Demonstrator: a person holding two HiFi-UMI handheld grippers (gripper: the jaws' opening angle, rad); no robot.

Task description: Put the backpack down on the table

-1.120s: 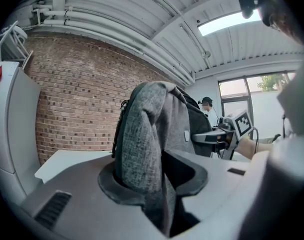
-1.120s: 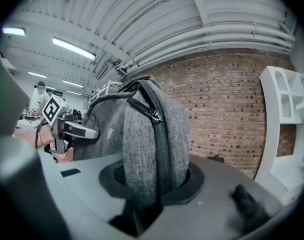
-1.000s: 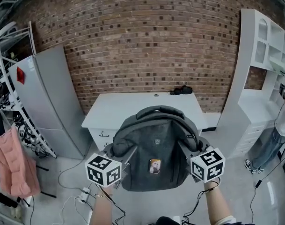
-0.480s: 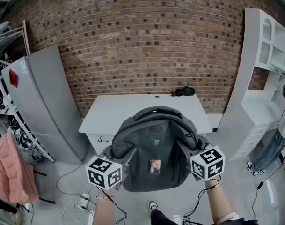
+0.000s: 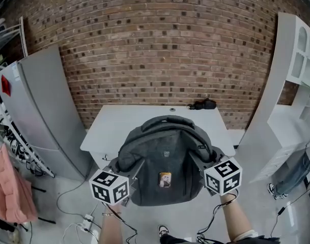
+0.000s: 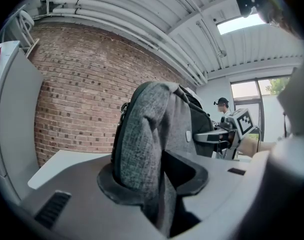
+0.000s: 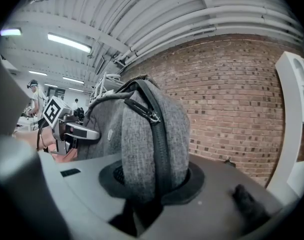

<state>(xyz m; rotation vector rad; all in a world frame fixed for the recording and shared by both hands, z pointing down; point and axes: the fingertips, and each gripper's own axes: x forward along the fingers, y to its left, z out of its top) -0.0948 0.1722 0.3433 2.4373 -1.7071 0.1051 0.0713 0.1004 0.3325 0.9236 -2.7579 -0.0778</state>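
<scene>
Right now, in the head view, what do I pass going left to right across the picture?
pink garment → tall grey cabinet → left gripper → backpack → right gripper → white shelf unit

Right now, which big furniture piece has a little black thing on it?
The white table in the middle: a small black object lies at its far right corner. The grey cabinet and white shelf unit show none.

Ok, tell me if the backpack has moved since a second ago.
Yes: the backpack has moved toward the white table, covering more of its top.
</scene>
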